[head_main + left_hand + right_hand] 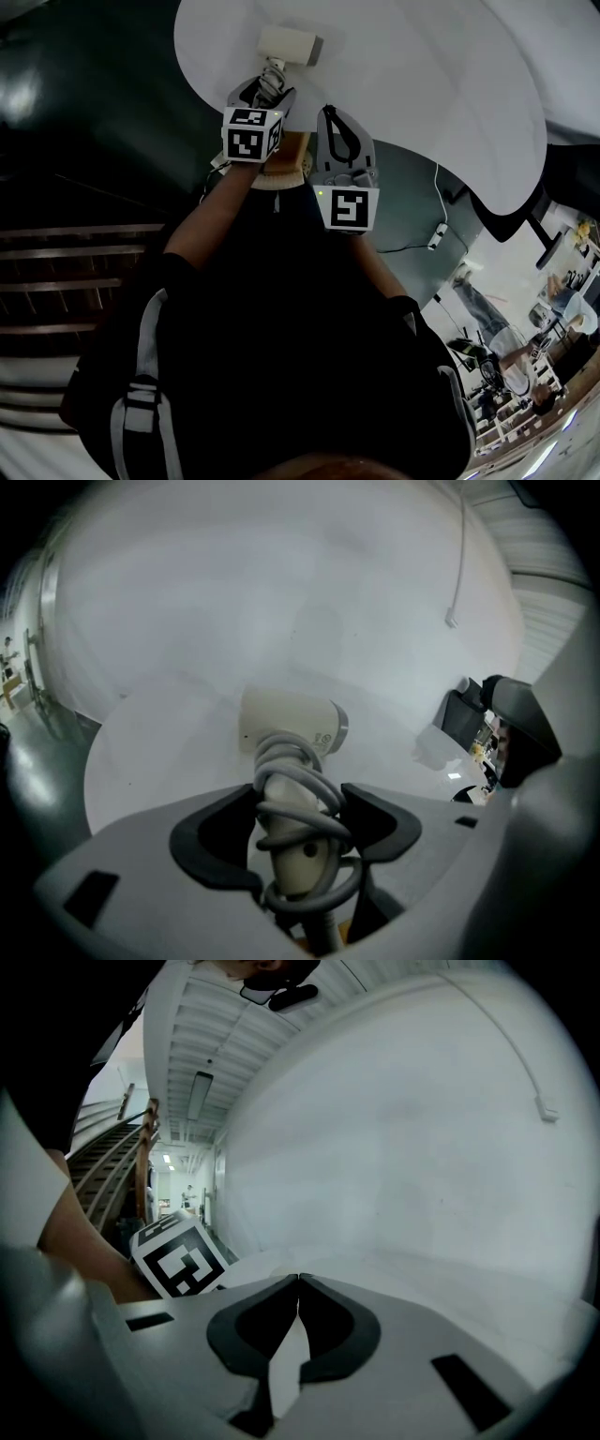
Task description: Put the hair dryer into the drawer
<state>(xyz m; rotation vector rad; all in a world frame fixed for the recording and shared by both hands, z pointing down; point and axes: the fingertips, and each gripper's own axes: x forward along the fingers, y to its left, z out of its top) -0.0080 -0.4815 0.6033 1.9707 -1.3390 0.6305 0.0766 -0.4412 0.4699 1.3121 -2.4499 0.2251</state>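
Cream-white plastic hair dryer (289, 726), its handle wound with a pale grey cord (302, 803). Plain white round desk (403, 66). Light grey left gripper (298, 822) with black jaws. Marker cube (251, 133) patterned in black-and-white squares.

The left gripper (298, 795) is clamping its 2 jaws on the cord-wrapped handle of a white hair dryer (287, 724) on the desk (150, 757).
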